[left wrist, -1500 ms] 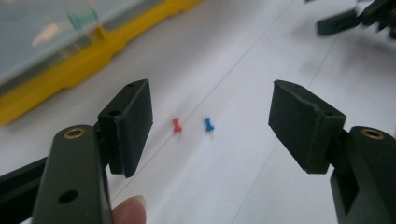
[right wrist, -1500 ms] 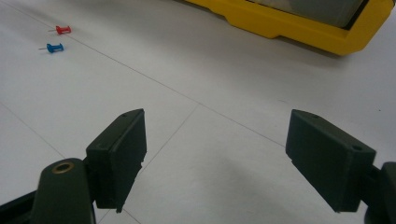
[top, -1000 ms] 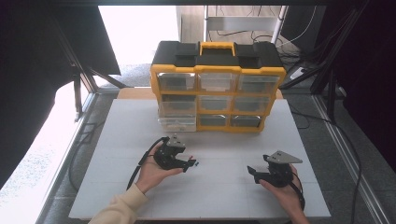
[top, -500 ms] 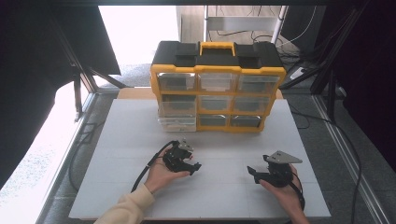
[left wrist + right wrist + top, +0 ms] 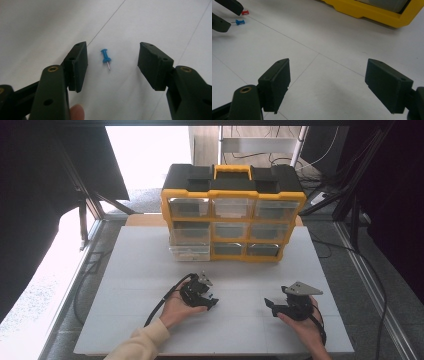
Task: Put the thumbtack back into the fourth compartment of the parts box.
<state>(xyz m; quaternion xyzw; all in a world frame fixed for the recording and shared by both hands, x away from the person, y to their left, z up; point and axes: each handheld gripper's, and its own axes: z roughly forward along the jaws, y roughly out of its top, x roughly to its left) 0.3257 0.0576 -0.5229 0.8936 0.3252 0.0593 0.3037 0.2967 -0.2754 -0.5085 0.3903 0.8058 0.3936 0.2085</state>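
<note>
High view: on a white counter (image 5: 150, 270), in front of a yellow drawer organizer (image 5: 233, 212), the person's left tongs (image 5: 210, 300) dip toward the surface; the right tongs (image 5: 269, 305) rest well off to the side.

Left gripper view: a blue pushpin (image 5: 106, 58) lies flat between the jaws, untouched; the jaws have just been closing, now half open.

Right gripper view: jaws wide, empty; a red pushpin (image 5: 245, 12) lies beside the blue one.

Likely step: picking up the pin. Next, lower and pinch its head.
</note>
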